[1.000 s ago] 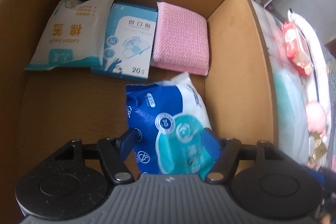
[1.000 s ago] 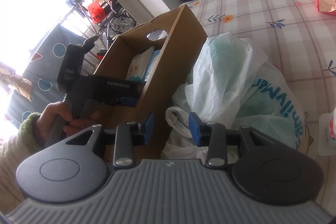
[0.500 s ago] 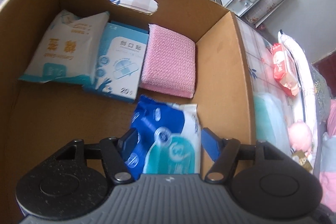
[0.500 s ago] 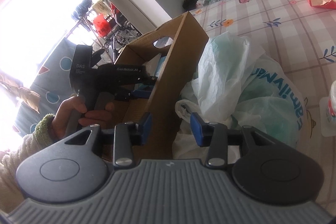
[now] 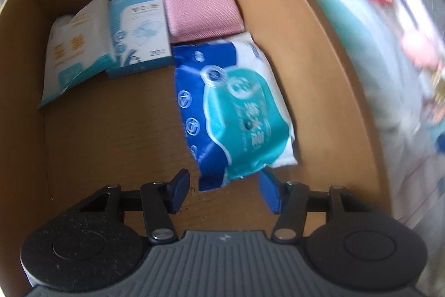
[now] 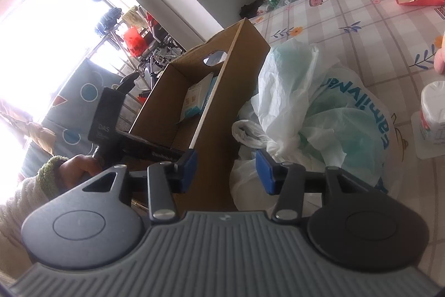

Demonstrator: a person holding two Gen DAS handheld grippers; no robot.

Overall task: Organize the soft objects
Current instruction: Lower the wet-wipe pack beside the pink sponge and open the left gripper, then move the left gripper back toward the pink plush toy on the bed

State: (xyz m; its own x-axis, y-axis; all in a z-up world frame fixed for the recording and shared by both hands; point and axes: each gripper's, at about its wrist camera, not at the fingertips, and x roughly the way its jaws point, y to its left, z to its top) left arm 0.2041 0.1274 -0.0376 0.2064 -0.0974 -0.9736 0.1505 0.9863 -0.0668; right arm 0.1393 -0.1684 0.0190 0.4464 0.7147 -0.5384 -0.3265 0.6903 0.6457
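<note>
Four soft things lie on the floor of the cardboard box (image 5: 319, 52): a white cotton pack (image 5: 75, 46), a pale blue plaster box (image 5: 139, 32) and a pink cloth pad (image 5: 197, 7) in a row along the far wall, and a blue-and-teal wipes pack (image 5: 233, 113) just in front of the pad, against the right wall. The left hand-held gripper (image 5: 224, 189) points down into the box, its jaws drawing together with nothing pinched; the near corner of the wipes pack sits just beyond the fingertips, clear of both pads. The right hand-held gripper (image 6: 226, 170) hangs outside the box, jaws widening and empty, aimed at the white plastic bag (image 6: 311, 107) slumped against the box wall on the checked bedsheet (image 6: 361, 27).

My worry is the bag. It is loose and slippery, so a pinch on a single fold could tear it or spill whatever is inside. The left jaws, closing so near, could also catch the wipes pack's corner and drag it out of line.
</note>
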